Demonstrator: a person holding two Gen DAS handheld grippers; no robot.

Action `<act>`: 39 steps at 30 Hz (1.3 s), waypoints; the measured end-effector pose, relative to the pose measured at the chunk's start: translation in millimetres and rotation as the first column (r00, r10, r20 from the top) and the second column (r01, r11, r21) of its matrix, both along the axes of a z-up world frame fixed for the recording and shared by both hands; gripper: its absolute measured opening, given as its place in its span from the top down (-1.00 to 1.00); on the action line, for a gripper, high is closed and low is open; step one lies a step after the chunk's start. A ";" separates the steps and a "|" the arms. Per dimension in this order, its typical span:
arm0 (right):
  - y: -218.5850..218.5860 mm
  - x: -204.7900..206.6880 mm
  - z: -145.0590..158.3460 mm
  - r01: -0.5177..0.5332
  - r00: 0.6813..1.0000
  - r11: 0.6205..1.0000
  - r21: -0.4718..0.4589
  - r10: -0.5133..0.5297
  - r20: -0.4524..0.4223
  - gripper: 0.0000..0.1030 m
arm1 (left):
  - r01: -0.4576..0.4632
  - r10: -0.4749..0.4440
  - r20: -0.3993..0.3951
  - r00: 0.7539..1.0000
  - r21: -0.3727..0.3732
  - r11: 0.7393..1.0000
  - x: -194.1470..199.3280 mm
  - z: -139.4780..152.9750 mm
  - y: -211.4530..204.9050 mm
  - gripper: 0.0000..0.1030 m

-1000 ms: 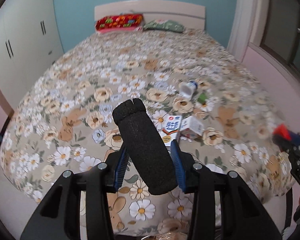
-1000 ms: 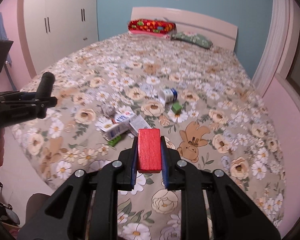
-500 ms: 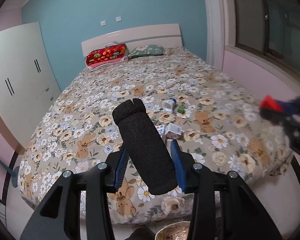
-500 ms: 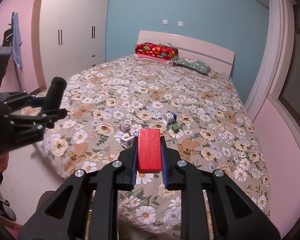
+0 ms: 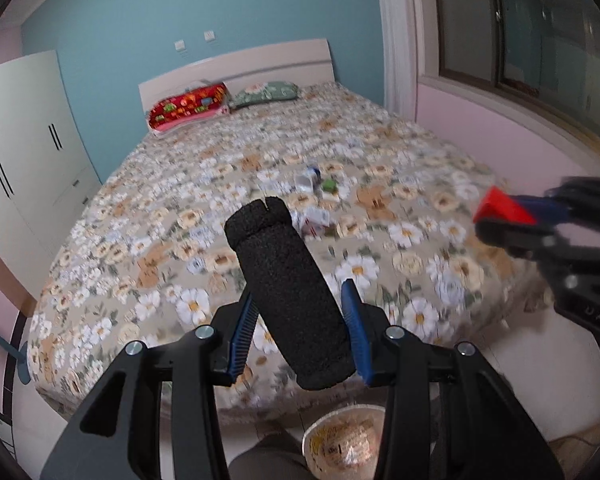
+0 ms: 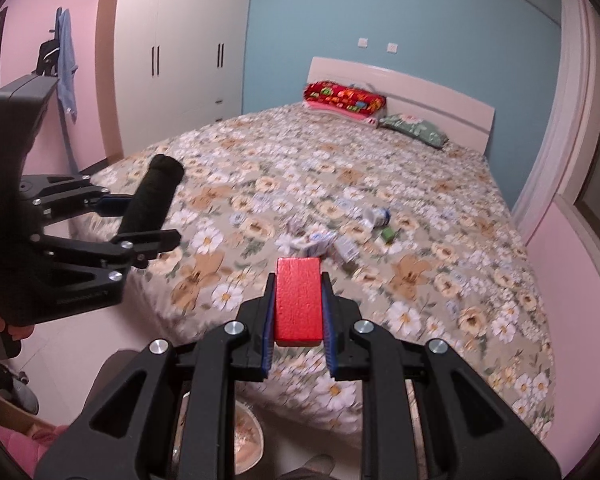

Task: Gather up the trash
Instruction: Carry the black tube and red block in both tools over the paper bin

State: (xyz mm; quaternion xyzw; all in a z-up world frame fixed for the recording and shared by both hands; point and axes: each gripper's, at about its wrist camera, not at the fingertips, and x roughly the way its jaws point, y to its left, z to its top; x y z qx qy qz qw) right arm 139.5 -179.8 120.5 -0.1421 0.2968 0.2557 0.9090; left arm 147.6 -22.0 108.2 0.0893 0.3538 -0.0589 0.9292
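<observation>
Right now I hold two things: my left claw [image 5: 300, 320] is clamped on one black foam roll [image 5: 288, 292], its long axis tilted up and away toward the bed [image 6: 480, 280], and my right claw [image 6: 298, 300] is closed tight on one red block [image 6: 299, 300], long axis pointing forward along the fingers. On the flowered bedspread a small cluster of trash lies mid-bed: one white bottle [image 6: 376, 216], one green piece [image 6: 389, 234], and blurred cartons [image 6: 320, 240] I cannot count. Two pillows [image 6: 344, 100] sit at the headboard.

Both claws clamped, the left claw [image 5: 300, 312] and right claw [image 6: 298, 312] angled downward, side by side.
</observation>
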 end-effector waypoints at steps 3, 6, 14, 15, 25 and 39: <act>5.8 -8.6 -27.5 -0.016 0.999 1.000 -0.013 0.016 -0.043 0.59 | 0.015 -0.015 -0.041 0.999 0.006 1.000 -6.4 -24.5 0.7 0.14; 12.7 -14.5 -56.2 -0.024 0.996 0.999 -0.027 0.021 -0.085 0.59 | 0.032 -0.031 -0.086 0.996 0.005 0.999 -9.3 -48.7 0.5 0.14; 30.3 -25.6 -129.9 -0.063 0.976 0.996 -0.061 0.048 -0.213 0.59 | 0.057 -0.051 -0.202 0.978 0.027 0.998 -19.1 -116.6 2.1 0.14; 31.2 -25.0 -135.0 -0.066 0.974 0.996 -0.062 0.051 -0.223 0.59 | 0.058 -0.051 -0.219 0.974 0.029 0.998 -21.1 -126.3 3.1 0.14; 38.0 -31.2 -201.8 -0.087 0.940 0.993 -0.084 0.053 -0.338 0.59 | 0.066 -0.059 -0.335 0.940 0.009 0.998 -33.0 -192.1 13.3 0.14; 36.6 -30.8 -284.3 -0.054 0.877 0.993 -0.101 -0.002 -0.481 0.59 | 0.064 -0.055 -0.465 0.884 0.005 0.998 -37.8 -268.0 21.5 0.14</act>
